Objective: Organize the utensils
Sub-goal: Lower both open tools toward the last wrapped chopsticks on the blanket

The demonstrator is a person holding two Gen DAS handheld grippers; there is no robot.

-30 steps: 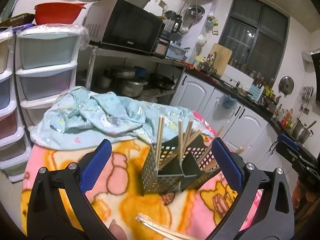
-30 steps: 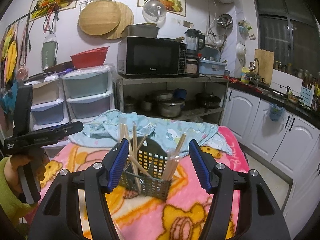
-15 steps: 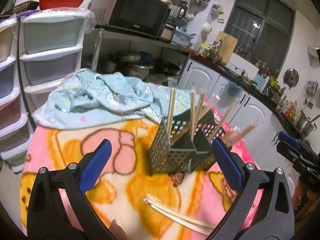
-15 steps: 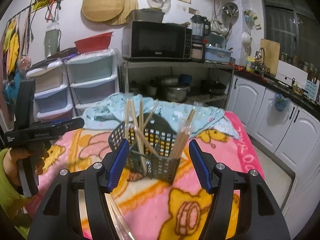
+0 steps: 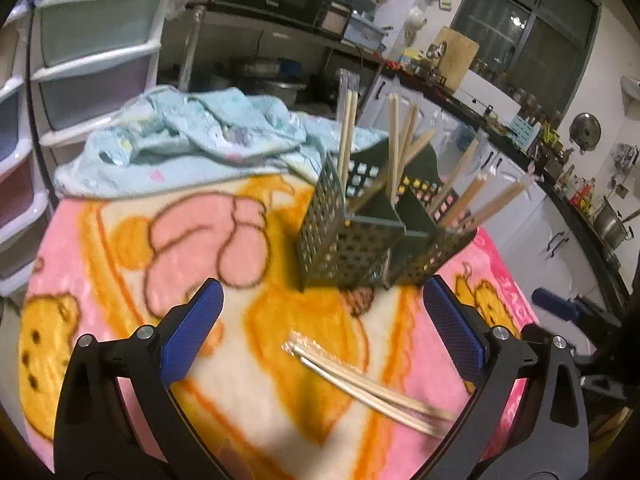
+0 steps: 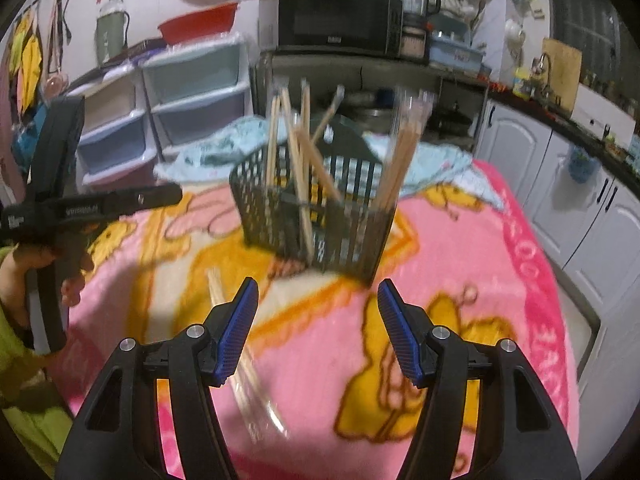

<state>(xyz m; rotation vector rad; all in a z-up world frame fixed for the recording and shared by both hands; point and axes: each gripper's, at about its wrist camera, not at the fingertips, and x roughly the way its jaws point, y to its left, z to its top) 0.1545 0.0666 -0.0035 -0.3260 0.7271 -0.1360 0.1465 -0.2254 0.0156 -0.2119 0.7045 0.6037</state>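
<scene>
A dark perforated utensil basket (image 5: 352, 236) (image 6: 316, 216) stands on the pink cartoon blanket (image 5: 132, 240) (image 6: 480, 264), with several wrapped wooden chopsticks (image 5: 394, 148) (image 6: 304, 148) upright in its compartments. One wrapped pair of chopsticks (image 5: 360, 384) (image 6: 244, 368) lies flat on the blanket in front of the basket. My left gripper (image 5: 320, 320) is open above that pair, nothing between its blue pads. My right gripper (image 6: 318, 320) is open too, the loose pair passing under its left finger. The left gripper's body (image 6: 72, 208) shows at the right wrist view's left edge.
A crumpled light-blue cloth (image 5: 192, 140) lies behind the basket. Plastic drawer units (image 5: 96, 52) (image 6: 192, 92) stand beyond the table's left side, a metal rack with a microwave (image 6: 336, 20) behind. White cabinets (image 6: 592, 208) run along the right. A hand in a green sleeve (image 6: 24, 292) holds the left gripper.
Both grippers have sunk and tipped downward toward the blanket. The basket now sits higher in both views, and the loose chopstick pair has come into fuller view.
</scene>
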